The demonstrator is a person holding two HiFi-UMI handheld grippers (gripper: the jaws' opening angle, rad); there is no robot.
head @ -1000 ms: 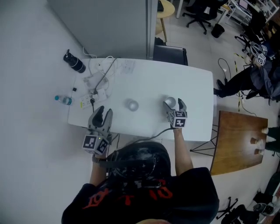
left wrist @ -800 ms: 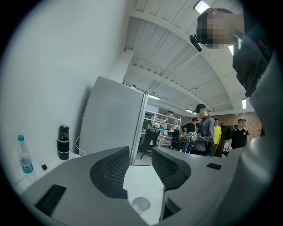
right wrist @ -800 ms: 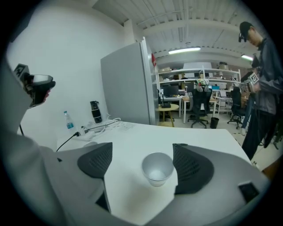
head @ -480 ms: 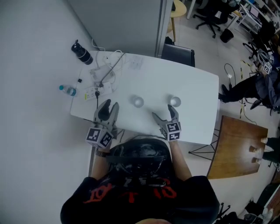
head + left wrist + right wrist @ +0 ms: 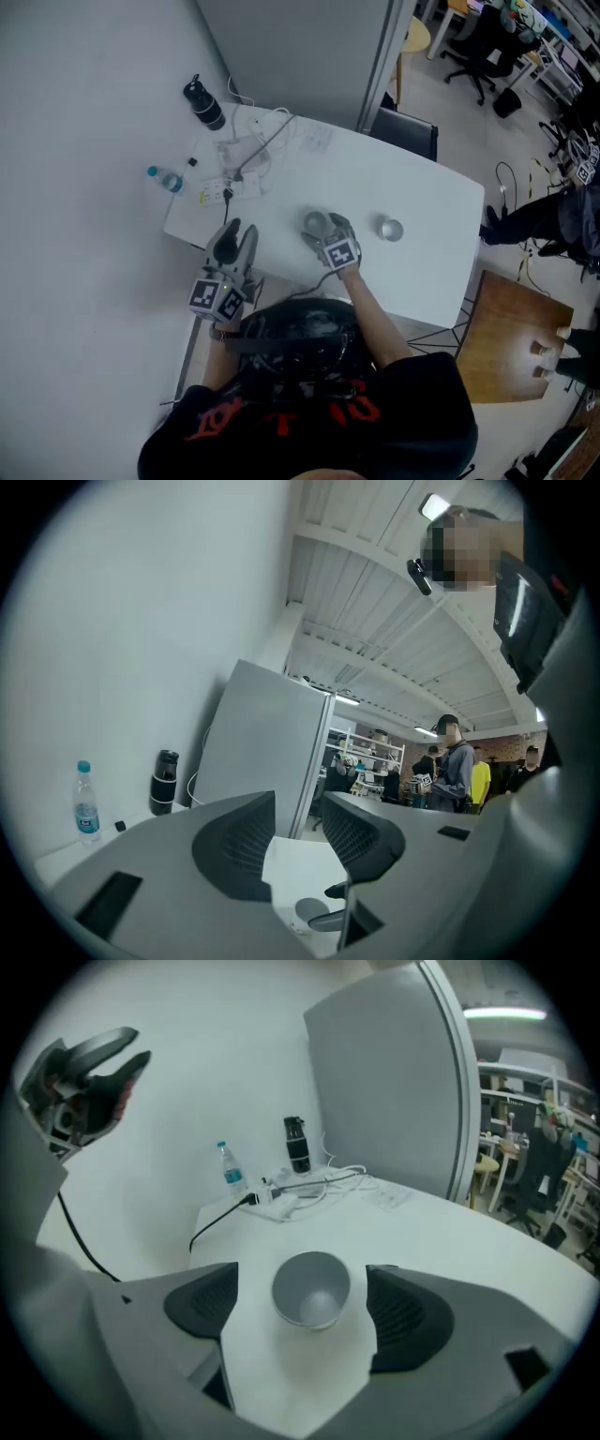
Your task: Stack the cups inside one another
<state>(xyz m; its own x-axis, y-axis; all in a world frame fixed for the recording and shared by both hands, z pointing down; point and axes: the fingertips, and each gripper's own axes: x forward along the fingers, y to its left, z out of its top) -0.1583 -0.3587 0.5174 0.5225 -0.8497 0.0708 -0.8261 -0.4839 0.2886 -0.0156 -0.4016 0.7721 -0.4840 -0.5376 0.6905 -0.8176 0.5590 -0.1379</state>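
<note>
Right gripper (image 5: pixel 306 1314) straddling a metal cup (image 5: pixel 311 1288), jaws spread.
Its fingers (image 5: pixel 405 1309) stand wide on either side of the cup without touching it, at the centre of the head view. We see the second cup (image 5: pixel 391 229) well apart to the right on the white table (image 5: pixel 427 192). Our left gripper (image 5: pixel 295 836) hangs over the table's near edge at lower left, fingers spread with nothing between them. A black flask (image 5: pixel 204 103) and a water bottle (image 5: pixel 164 178) sit at upper left.

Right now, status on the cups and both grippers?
Left gripper open, empty. Right gripper open, jaws either side of a metal cup, not touching. Second cup apart on the table, unstacked. Nothing between them.
</note>
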